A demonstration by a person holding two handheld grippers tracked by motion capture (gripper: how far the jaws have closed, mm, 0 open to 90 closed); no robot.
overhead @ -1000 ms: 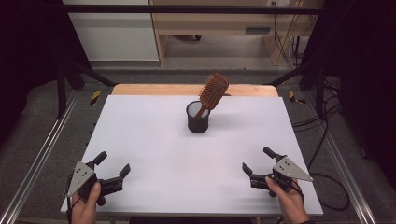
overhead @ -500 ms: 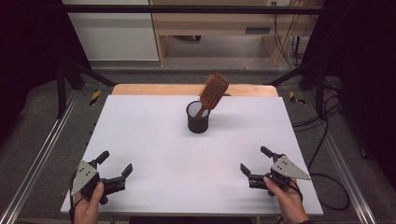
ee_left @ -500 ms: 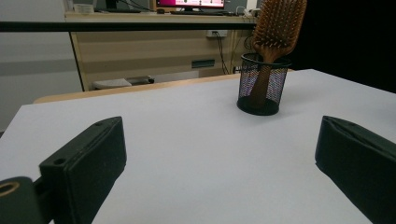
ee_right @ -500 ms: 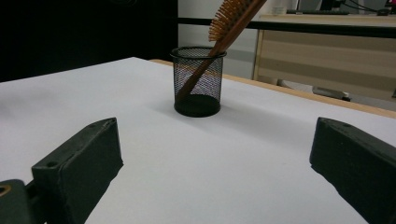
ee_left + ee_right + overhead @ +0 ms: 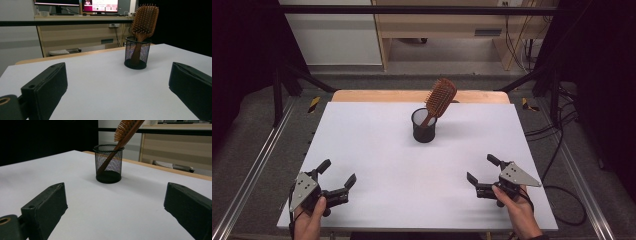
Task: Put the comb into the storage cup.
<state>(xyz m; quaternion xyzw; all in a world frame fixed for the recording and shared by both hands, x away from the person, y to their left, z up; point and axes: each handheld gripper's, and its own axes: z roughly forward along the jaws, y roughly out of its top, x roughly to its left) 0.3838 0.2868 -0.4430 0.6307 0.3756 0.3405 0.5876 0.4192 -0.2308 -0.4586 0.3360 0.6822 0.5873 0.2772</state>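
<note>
A brown wooden hairbrush stands handle-down in a black mesh cup at the back middle of the white table, its bristled head leaning right. My left gripper rests open at the front left with nothing between its jaws. At the front right my right gripper is also open and empty; its jaws have just been closing slightly. Both point toward the cup, far short of it. The left gripper view shows the cup and brush ahead. In the right gripper view the cup stands ahead.
A wooden strip borders the table's far edge. Behind it stand a pale wooden desk and black frame bars. Metal rails run along the table's sides, and cables lie on the floor at the right.
My right gripper has edged slightly left and forward on the table. The left gripper, the cup and the brush have stayed where they were.
</note>
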